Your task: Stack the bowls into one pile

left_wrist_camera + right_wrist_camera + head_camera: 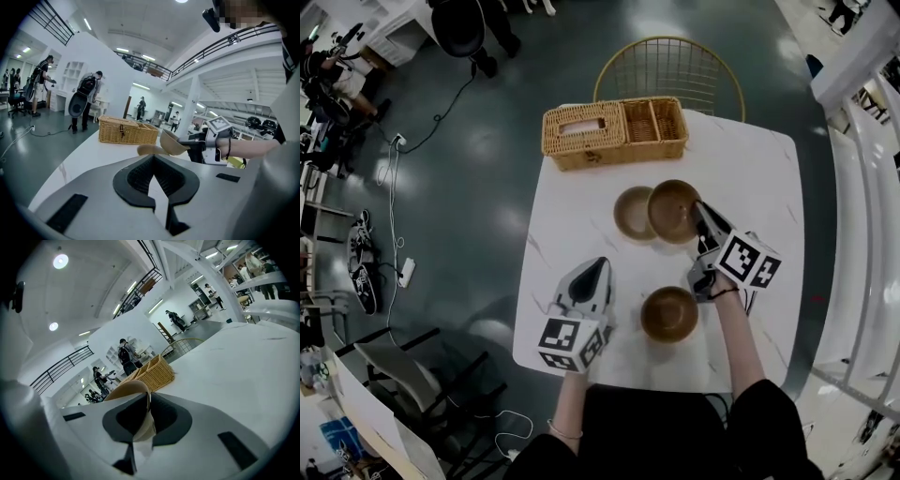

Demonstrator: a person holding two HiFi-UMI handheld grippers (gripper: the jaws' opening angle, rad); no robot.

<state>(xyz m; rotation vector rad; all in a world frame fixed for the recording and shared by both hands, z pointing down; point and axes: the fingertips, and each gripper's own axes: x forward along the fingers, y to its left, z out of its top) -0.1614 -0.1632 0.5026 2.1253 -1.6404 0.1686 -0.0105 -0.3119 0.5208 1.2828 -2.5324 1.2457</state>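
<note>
Three brown wooden bowls are on or over the white table. One bowl rests mid-table. A second bowl hangs tilted, overlapping the first bowl's right rim, with my right gripper shut on its right edge. The right gripper view shows that rim clamped between the jaws of the right gripper. The third bowl sits upright near the front edge, beside my right wrist. My left gripper hovers left of it, shut and holding nothing. The left gripper view shows the held bowl above the resting one.
A wicker basket with compartments stands at the table's far edge, with a gold wire chair behind it. Cables and shoes lie on the dark floor to the left. A white railing runs along the right.
</note>
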